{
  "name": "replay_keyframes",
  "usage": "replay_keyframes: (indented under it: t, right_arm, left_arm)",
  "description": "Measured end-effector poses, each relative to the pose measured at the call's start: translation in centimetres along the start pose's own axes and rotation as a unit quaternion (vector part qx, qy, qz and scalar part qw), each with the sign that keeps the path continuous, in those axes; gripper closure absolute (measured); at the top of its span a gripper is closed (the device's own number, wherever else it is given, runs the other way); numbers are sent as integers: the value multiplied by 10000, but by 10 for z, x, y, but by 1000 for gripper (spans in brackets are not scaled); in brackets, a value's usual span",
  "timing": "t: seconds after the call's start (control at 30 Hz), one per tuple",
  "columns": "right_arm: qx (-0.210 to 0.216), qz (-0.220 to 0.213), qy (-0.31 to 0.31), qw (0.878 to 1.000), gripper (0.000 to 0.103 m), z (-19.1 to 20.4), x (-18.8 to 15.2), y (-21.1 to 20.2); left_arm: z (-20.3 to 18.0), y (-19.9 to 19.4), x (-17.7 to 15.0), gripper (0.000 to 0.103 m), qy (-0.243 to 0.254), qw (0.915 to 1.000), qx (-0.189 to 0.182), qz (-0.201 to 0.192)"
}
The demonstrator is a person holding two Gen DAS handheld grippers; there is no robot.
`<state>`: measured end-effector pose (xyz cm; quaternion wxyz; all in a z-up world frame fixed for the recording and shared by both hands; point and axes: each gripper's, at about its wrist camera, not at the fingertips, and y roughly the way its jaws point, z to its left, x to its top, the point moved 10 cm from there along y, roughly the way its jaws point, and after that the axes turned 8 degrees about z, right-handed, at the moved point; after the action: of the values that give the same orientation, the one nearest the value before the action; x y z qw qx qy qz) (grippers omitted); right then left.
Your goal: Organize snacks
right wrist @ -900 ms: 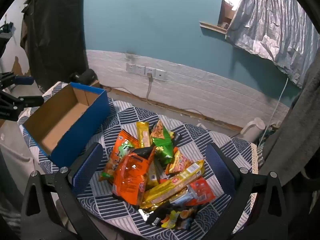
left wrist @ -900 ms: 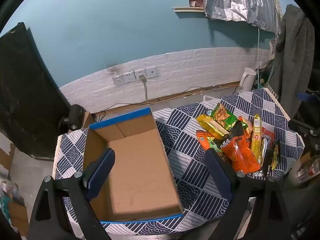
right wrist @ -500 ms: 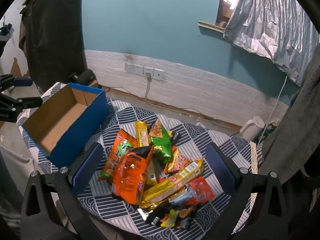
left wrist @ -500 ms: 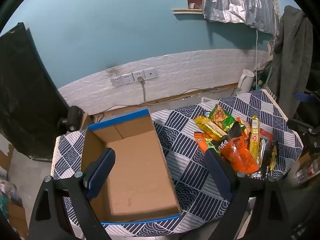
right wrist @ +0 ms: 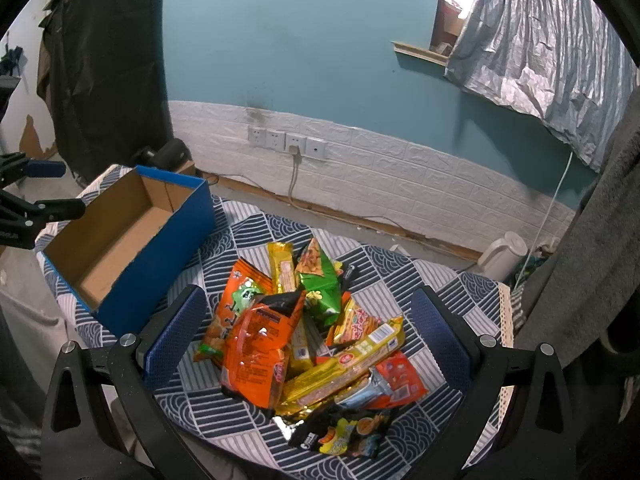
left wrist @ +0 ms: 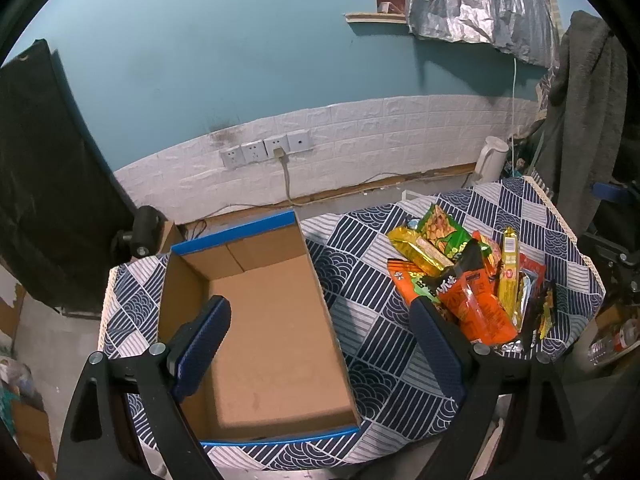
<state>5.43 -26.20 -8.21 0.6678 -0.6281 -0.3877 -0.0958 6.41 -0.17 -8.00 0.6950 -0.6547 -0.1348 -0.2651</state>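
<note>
A pile of snack packets (right wrist: pixel 304 332) lies on the patterned tablecloth; it also shows at the right in the left wrist view (left wrist: pixel 468 276). On top are an orange bag (right wrist: pixel 260 344), a green bag (right wrist: pixel 320 280) and a long yellow pack (right wrist: pixel 344 364). An empty blue cardboard box (left wrist: pixel 260 308) stands left of the pile, also in the right wrist view (right wrist: pixel 132 236). My left gripper (left wrist: pixel 320 316) is open and empty above the box's near end. My right gripper (right wrist: pixel 306 300) is open and empty, hovering over the pile.
The table (right wrist: pixel 448 292) is small, with edges close around the box and pile. A white kettle (right wrist: pixel 504 256) sits on the floor behind. A black light stand (left wrist: pixel 140 232) stands behind the box. A grey coat (left wrist: pixel 580 120) hangs at the right.
Both grippers have drifted slightly; the views shift a little. Nothing was grasped or moved.
</note>
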Motion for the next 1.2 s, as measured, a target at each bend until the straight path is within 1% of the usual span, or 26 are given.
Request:
replay_keyframes:
  t: [1.2]
  right_arm:
    - [-24, 30, -57, 10000, 3, 1, -1, -2]
  left_arm:
    - [-7, 1, -2, 11, 122, 9999, -43, 57]
